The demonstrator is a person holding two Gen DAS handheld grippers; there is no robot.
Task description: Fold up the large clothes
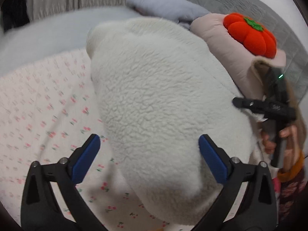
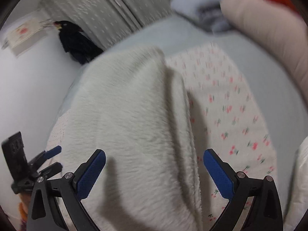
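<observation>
A white fleece garment (image 1: 157, 100) lies bunched on a cherry-print sheet (image 1: 44, 105). In the left wrist view my left gripper (image 1: 150, 148) hangs over the garment's near end, its blue pads (image 1: 90, 157) spread wide with fleece between them but not pressed. My right gripper (image 1: 238, 103) shows at the garment's right edge, held by a hand (image 1: 286, 134). In the right wrist view the fleece (image 2: 130, 125) has a long fold ridge down its middle. My right gripper (image 2: 156, 167) stands open above it. The left gripper (image 2: 57, 157) sits at the far left, open.
A red pumpkin plush (image 1: 250, 34) rests on a pale pink cushion (image 1: 227, 57) at the back right. A grey-blue cloth (image 1: 165, 5) and a grey quilt (image 1: 250, 3) lie behind. A curtain (image 2: 115, 11) and a black object (image 2: 77, 42) stand by the wall.
</observation>
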